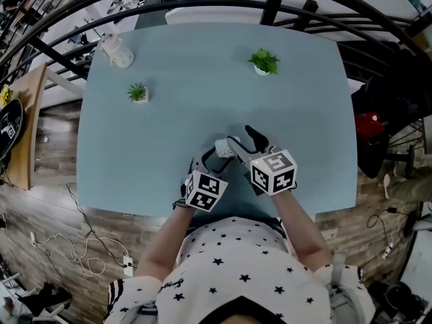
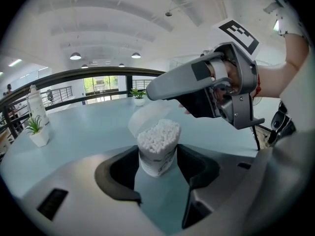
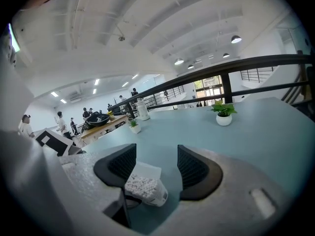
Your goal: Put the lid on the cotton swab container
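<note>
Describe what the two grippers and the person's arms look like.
The left gripper and right gripper are alike: smooth grey shells, each with two black jaw pads that are ribbed on the inner faces. Each carries a white cube with black square markers: left cube, right cube. The forearms are bare. The shirt is white with small black stars.
</note>
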Tool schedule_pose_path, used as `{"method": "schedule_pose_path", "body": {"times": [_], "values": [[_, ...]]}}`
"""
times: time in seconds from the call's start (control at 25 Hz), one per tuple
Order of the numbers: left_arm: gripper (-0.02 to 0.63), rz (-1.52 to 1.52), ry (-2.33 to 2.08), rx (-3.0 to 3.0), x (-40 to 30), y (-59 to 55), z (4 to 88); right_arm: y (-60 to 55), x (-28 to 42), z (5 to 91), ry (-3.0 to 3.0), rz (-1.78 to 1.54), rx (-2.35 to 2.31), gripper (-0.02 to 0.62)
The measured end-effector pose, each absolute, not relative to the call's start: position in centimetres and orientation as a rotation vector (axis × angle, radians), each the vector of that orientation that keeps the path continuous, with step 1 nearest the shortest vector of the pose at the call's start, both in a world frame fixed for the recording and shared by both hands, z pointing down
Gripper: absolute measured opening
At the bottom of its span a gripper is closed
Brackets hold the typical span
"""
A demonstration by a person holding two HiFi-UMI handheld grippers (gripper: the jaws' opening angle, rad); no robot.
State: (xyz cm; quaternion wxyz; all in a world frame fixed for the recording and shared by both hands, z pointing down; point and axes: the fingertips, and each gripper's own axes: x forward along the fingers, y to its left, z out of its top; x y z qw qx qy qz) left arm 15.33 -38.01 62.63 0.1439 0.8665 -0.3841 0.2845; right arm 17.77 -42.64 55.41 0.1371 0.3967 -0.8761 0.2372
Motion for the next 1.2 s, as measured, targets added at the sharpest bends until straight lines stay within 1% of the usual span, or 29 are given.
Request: {"method": "schedule_pose_path", "body": {"times": [1.2], "values": [[0.241, 0.833, -1.117, 2.502, 15.3, -37.9, 62.7, -39.4, 18.1, 58.5, -2.476, 0.760, 1.092, 0.245]]}}
